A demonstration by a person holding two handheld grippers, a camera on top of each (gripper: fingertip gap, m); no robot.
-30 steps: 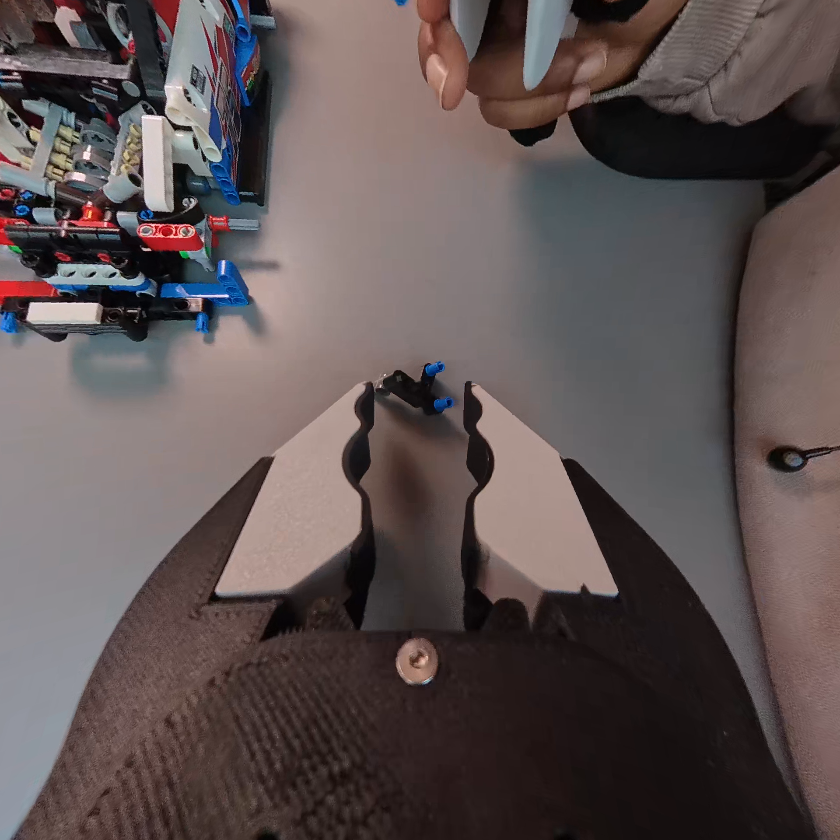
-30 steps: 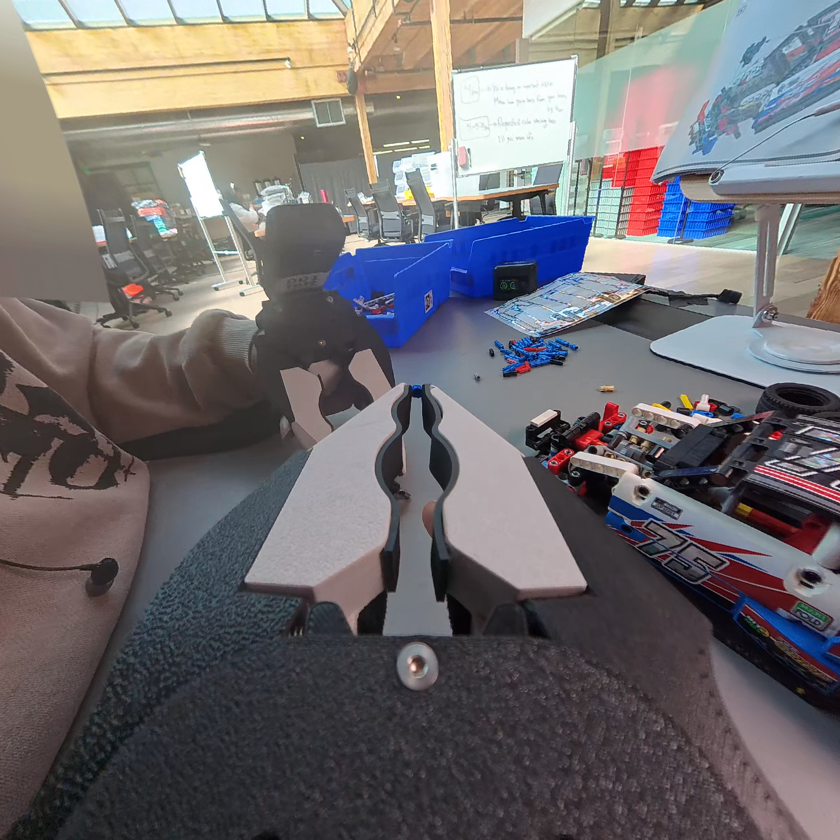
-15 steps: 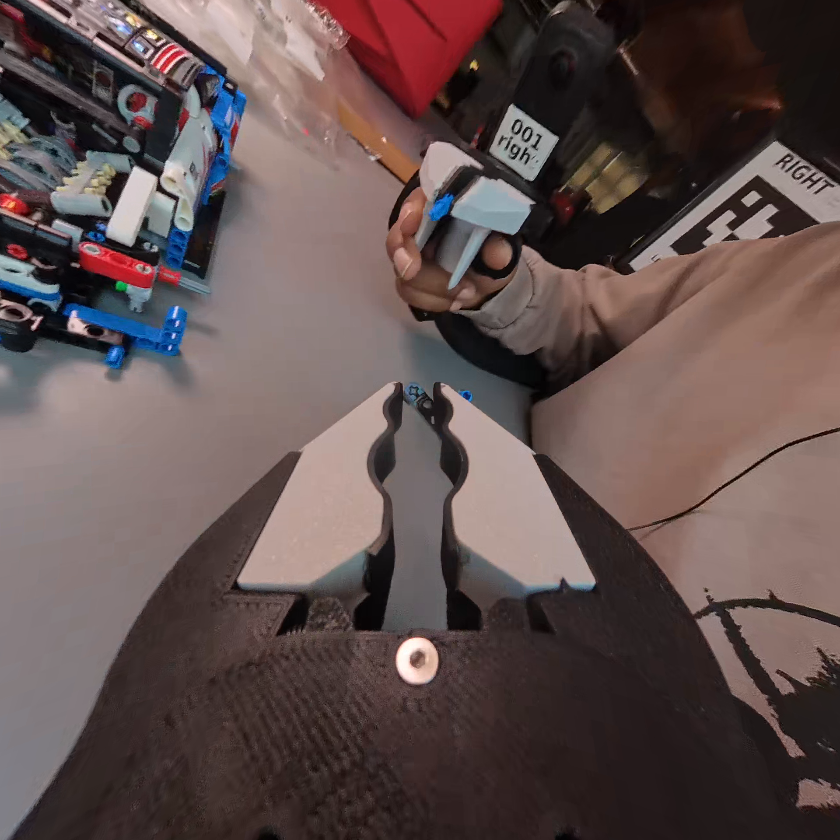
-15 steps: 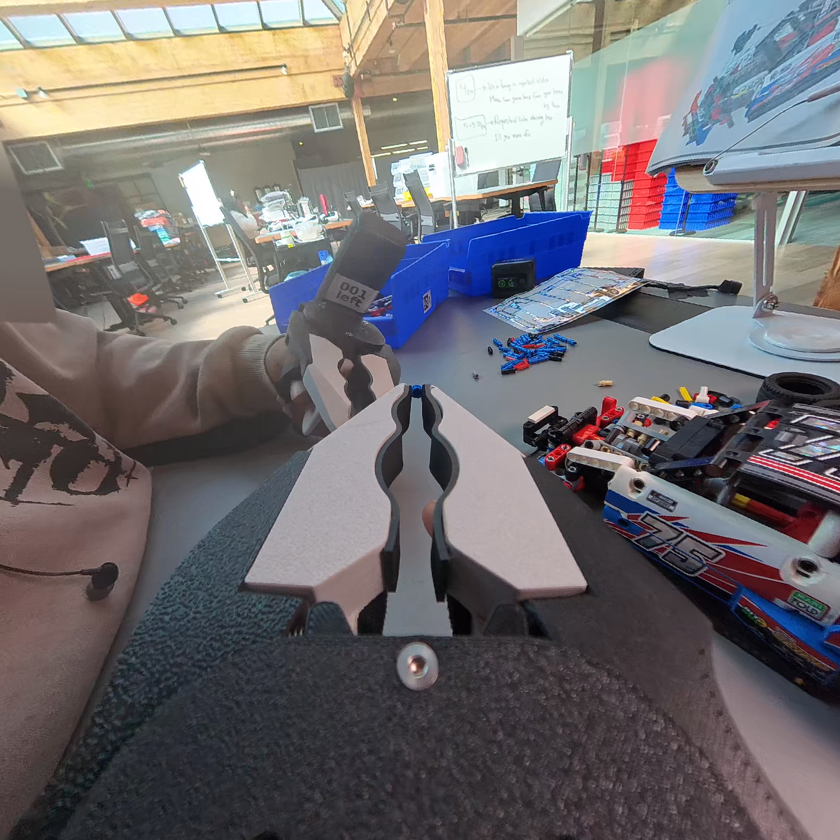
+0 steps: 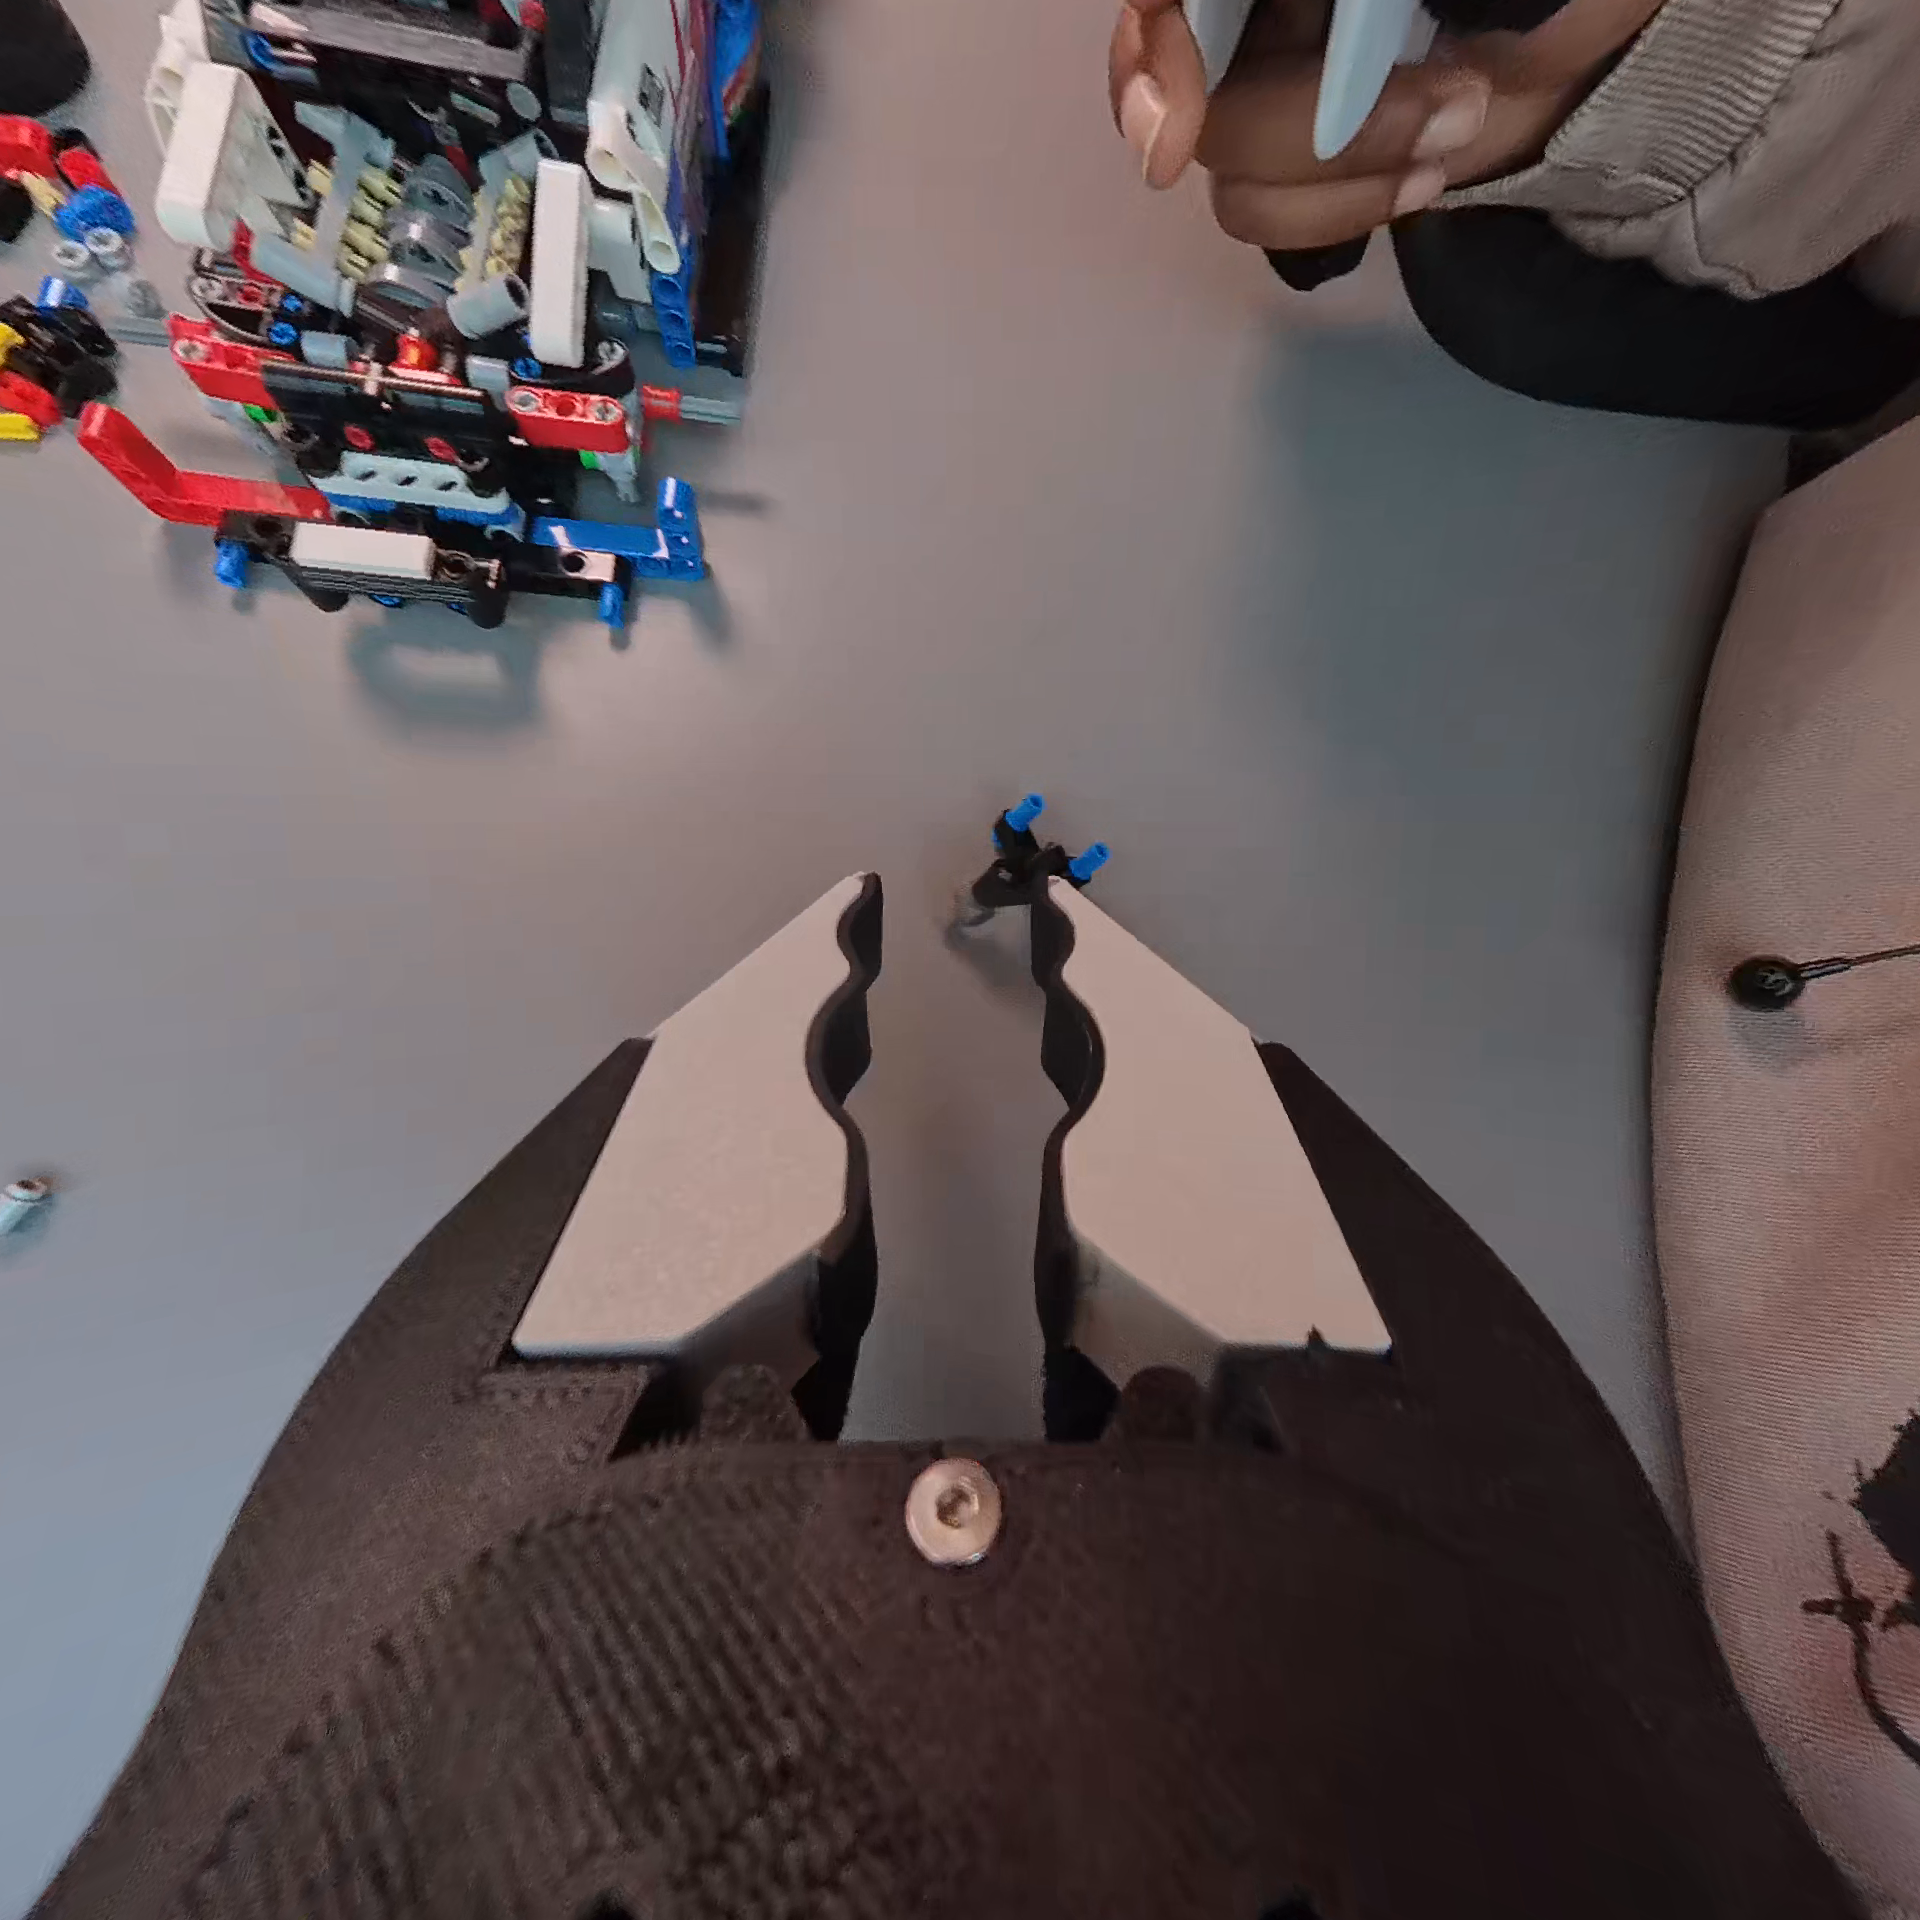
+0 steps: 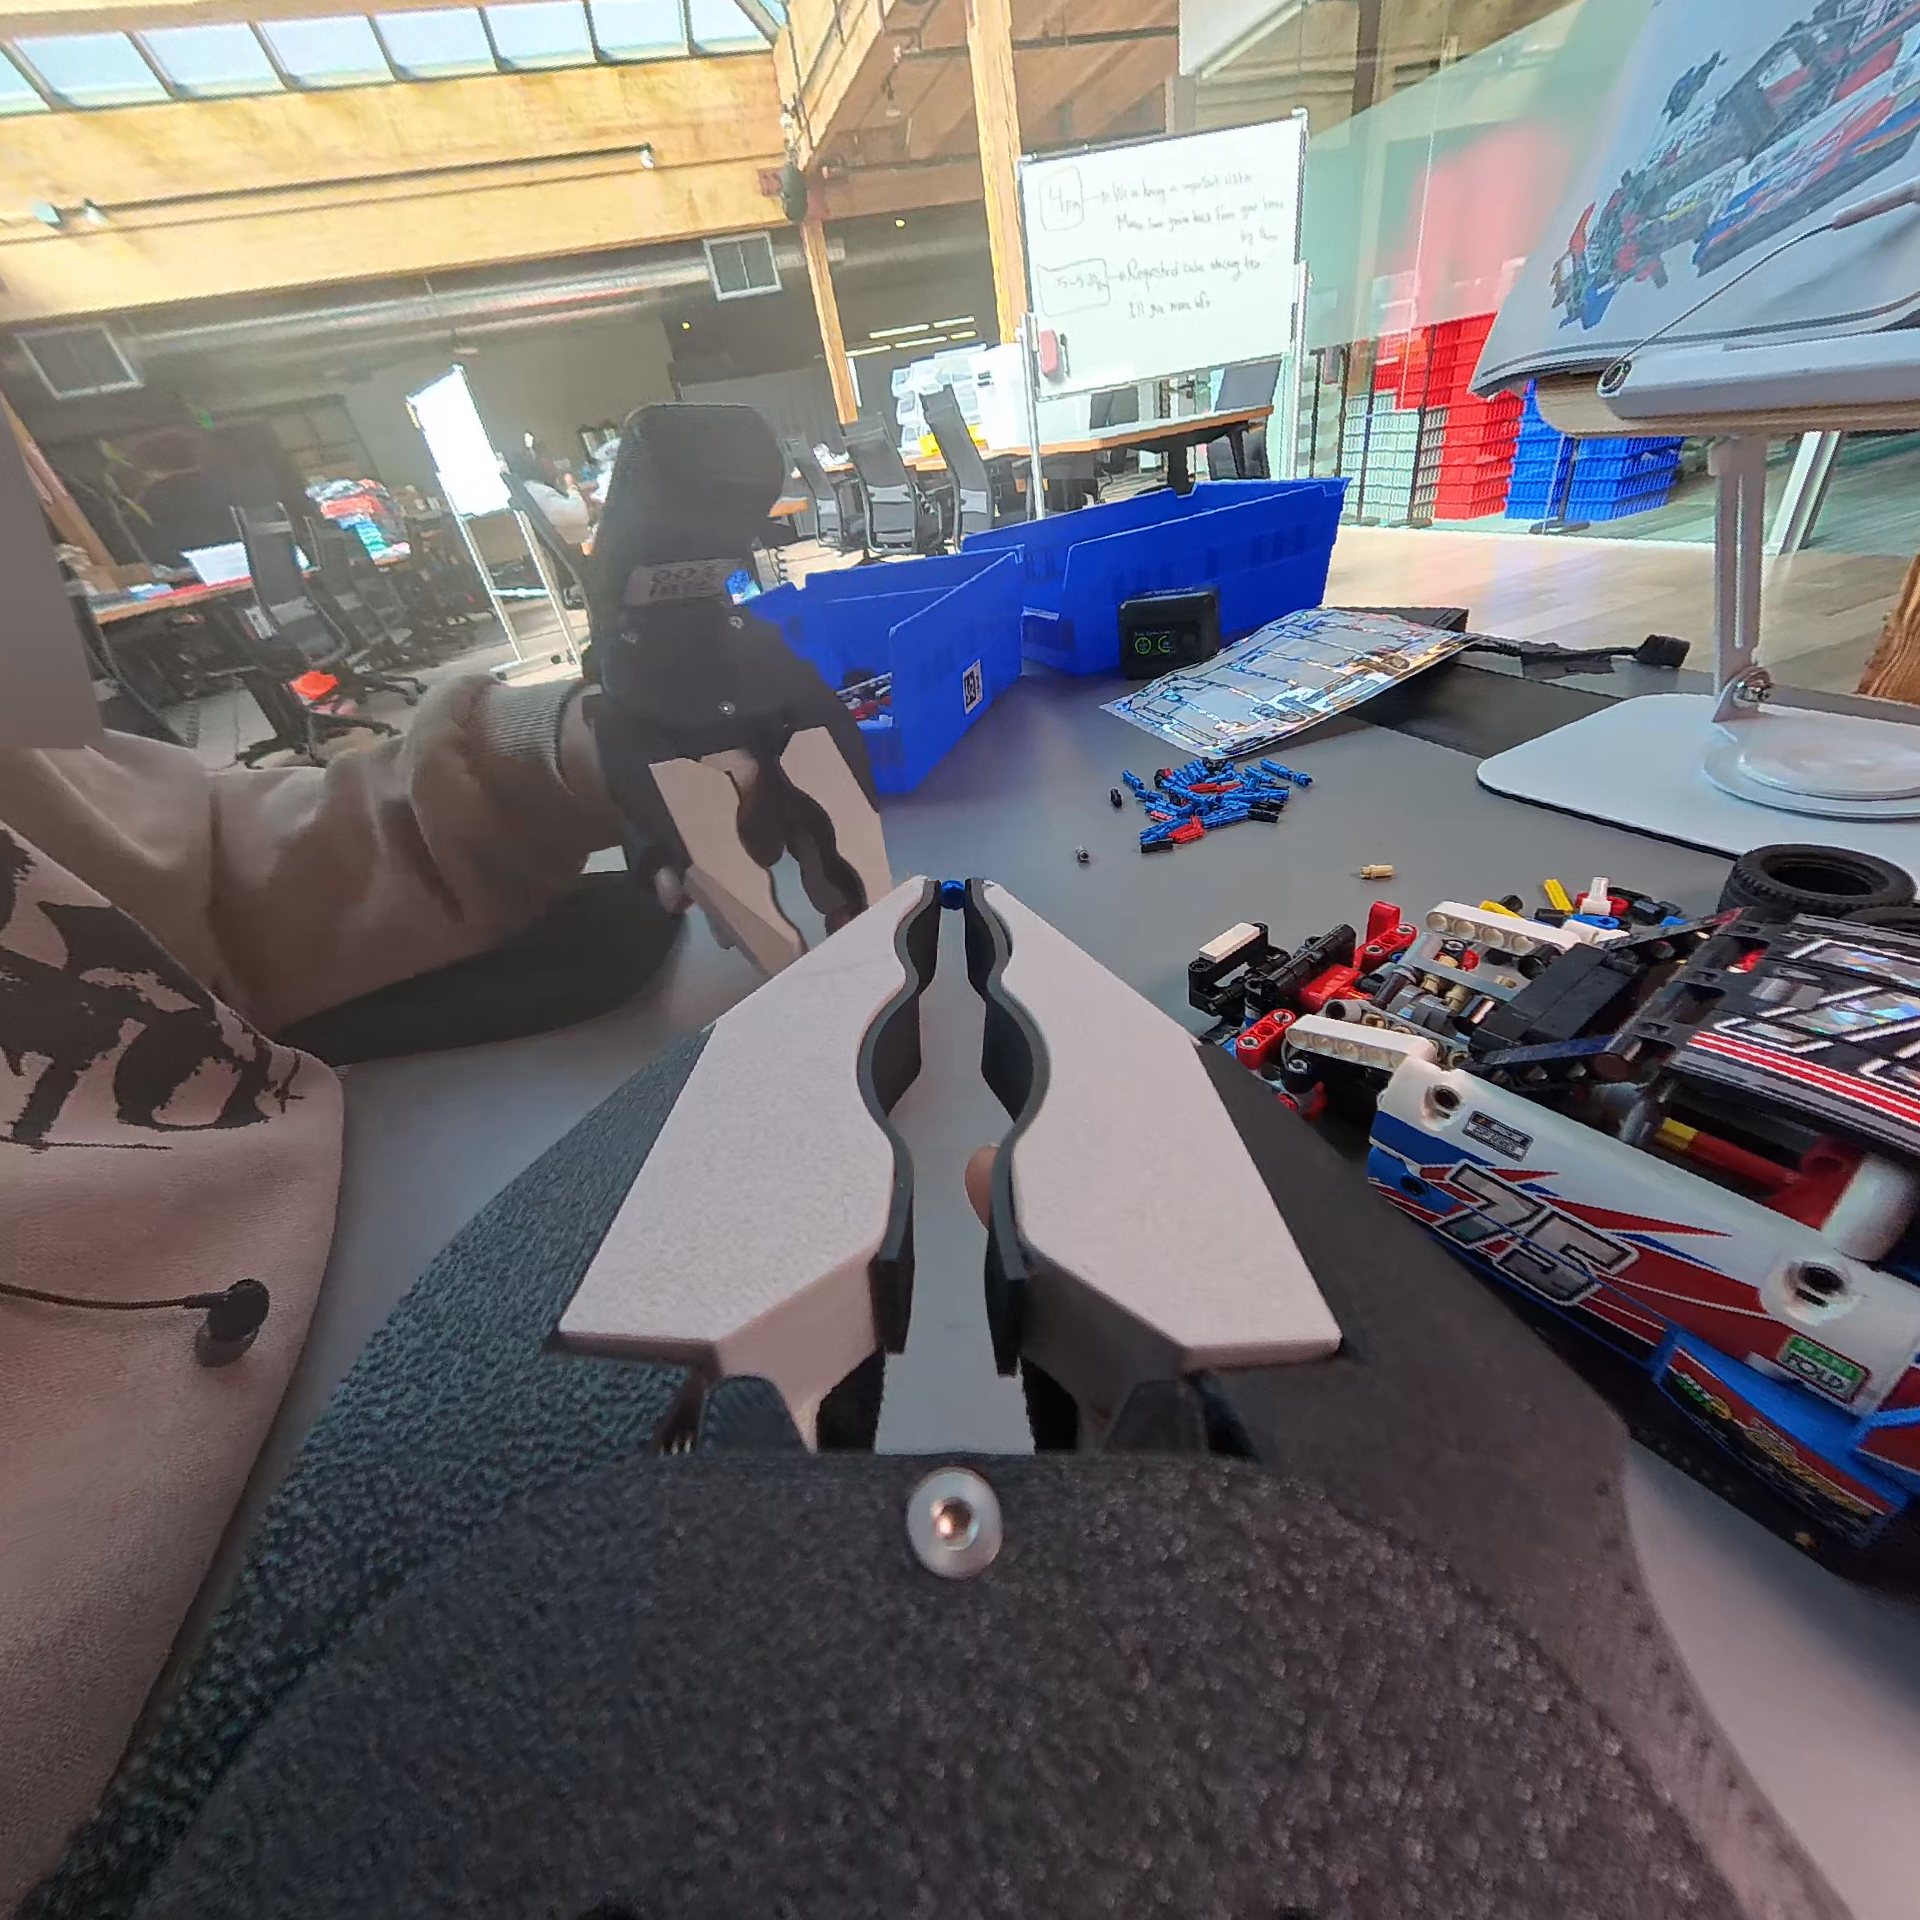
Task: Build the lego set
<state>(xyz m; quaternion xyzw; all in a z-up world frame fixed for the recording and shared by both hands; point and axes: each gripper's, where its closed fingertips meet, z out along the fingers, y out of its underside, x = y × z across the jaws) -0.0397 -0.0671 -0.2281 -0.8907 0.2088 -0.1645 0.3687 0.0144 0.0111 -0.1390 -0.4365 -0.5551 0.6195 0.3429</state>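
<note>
So the left gripper (image 5: 961, 894) is pointed down at the grey table (image 5: 1299, 644) with its jaws spread apart and nothing between them. Right at the tip of its right finger there's a small black piece with two blue pins (image 5: 1029, 857) lying on the table; it looks like it's touching or just about touching that fingertip, can't say for sure, but it's not pinched. The right gripper (image 6: 951, 896) is clenched on a tiny blue pin (image 6: 950, 888), which pokes out at the very tips of its fingers. In the left wrist view you can see the person's right hand (image 5: 1278, 135) at the far right edge with that gripper's pale fingers sticking through. The half-built lego car (image 5: 447, 301) sits far left in that view, well apart from the little black piece; in the right wrist view it's along the right side, white, red and blue body panels towards the camera. Farther back on the table there's a loose pile of blue and red pins (image 6: 1210, 800), a black tyre (image 6: 1813, 881), a flat instruction sheet (image 6: 1288, 675), some blue bins (image 6: 1049, 613) and a white stand (image 6: 1704, 774) holding an open booklet. The person's beige sleeve (image 6: 343, 831) comes in from the left.
</note>
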